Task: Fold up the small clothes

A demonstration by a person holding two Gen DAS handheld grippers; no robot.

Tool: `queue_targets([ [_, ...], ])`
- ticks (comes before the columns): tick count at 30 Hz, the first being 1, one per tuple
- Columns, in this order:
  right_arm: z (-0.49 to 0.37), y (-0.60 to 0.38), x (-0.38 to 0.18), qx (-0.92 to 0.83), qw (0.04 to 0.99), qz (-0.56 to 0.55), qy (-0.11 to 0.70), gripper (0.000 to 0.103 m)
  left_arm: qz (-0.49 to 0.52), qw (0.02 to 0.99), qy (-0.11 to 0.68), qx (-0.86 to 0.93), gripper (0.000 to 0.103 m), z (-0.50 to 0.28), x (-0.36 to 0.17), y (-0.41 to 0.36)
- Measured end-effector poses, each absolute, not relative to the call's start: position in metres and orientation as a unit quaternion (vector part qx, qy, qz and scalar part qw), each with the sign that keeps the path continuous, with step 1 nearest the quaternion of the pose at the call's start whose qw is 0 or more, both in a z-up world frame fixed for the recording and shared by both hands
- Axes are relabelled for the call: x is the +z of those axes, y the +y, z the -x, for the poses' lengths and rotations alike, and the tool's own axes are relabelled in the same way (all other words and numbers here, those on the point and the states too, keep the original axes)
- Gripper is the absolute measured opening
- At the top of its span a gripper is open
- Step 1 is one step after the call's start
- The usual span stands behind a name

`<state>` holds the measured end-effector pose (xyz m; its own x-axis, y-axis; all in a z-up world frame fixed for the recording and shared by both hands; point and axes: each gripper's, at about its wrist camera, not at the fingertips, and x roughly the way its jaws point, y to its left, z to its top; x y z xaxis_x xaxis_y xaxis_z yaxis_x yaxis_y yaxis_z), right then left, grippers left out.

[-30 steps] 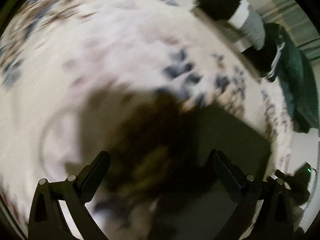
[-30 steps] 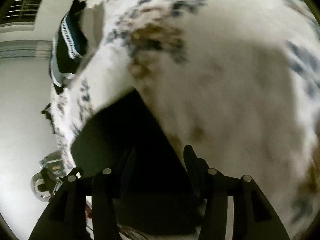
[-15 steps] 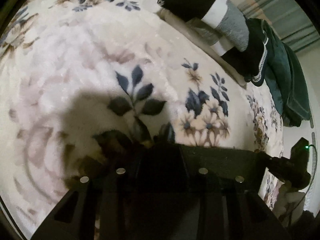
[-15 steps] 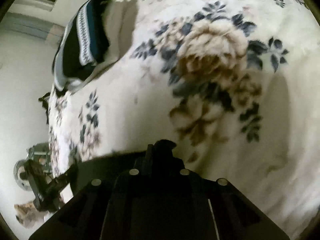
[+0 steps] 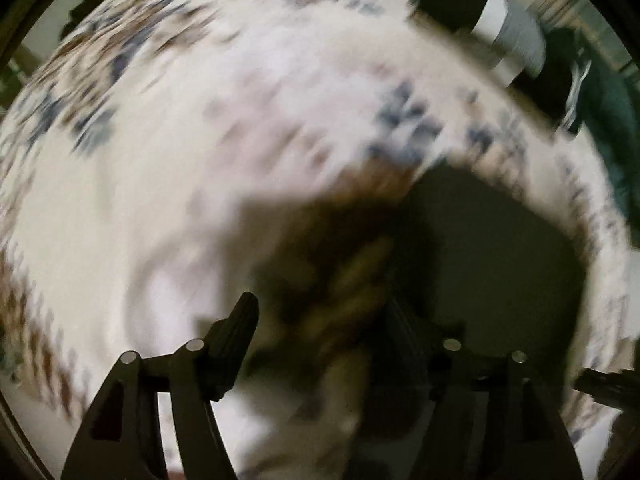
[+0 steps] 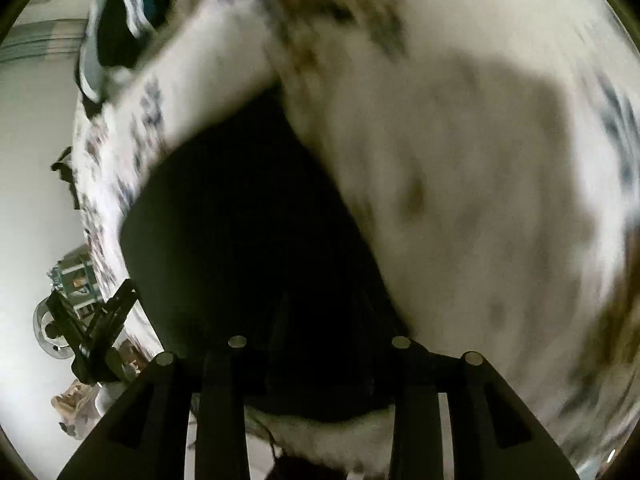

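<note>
A small dark garment point(image 5: 492, 256) lies flat on the floral blanket point(image 5: 200, 140); both views are motion-blurred. My left gripper point(image 5: 320, 312) is open, its left finger over bare blanket and its right finger at the garment's left edge. In the right wrist view the same dark garment point(image 6: 240, 220) fills the lower middle. My right gripper point(image 6: 320, 320) is open above it, with its dark fingers hard to see against the cloth.
A pile of other clothes, black, white, grey and dark green point(image 5: 520, 40), sits at the blanket's far right edge; it also shows in the right wrist view point(image 6: 120, 20). The other gripper point(image 6: 96, 332) shows at the left. Pale floor lies beyond the blanket.
Both grippers were shut on the dark garment half a second ago and have now opened and let it go. Both views have swung and blurred.
</note>
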<state>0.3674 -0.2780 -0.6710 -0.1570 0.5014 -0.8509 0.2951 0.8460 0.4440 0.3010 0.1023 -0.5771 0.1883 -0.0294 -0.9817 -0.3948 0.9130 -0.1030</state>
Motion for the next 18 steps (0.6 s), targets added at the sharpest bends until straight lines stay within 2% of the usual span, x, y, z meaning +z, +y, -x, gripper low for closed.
queue_targets([
  [2, -0.343, -0.281, -0.676, 0.068, 0.586, -0.275, 0.759, 0.034, 0.177, 0.73, 0.649, 0.12, 0.066, -0.278, -0.595, 0.103],
  [3, -0.331, -0.283, -0.679, 0.055, 0.586, -0.287, 0.756, 0.034, 0.179, 0.722, 0.658, 0.119, 0.069, -0.27, -0.604, 0.102],
  [9, -0.318, -0.265, -0.685, 0.063, 0.596, -0.274, 0.752, 0.034, 0.16, 0.732, 0.65, 0.124, 0.083, -0.266, -0.615, 0.093],
  [13, -0.321, -0.255, -0.682, 0.069, 0.612, -0.247, 0.748, 0.033, 0.155, 0.733, 0.65, 0.125, 0.084, -0.267, -0.617, 0.091],
  [15, -0.317, -0.255, -0.677, 0.069, 0.622, -0.238, 0.743, 0.014, 0.156, 0.733, 0.651, 0.125, 0.085, -0.267, -0.617, 0.09],
  [17, -0.314, -0.258, -0.668, 0.063, 0.635, -0.233, 0.734, 0.006, 0.155, 0.733, 0.651, 0.124, 0.086, -0.268, -0.617, 0.089],
  [18, -0.313, -0.26, -0.662, 0.057, 0.643, -0.23, 0.728, 0.005, 0.155, 0.733, 0.65, 0.123, 0.087, -0.268, -0.618, 0.087],
])
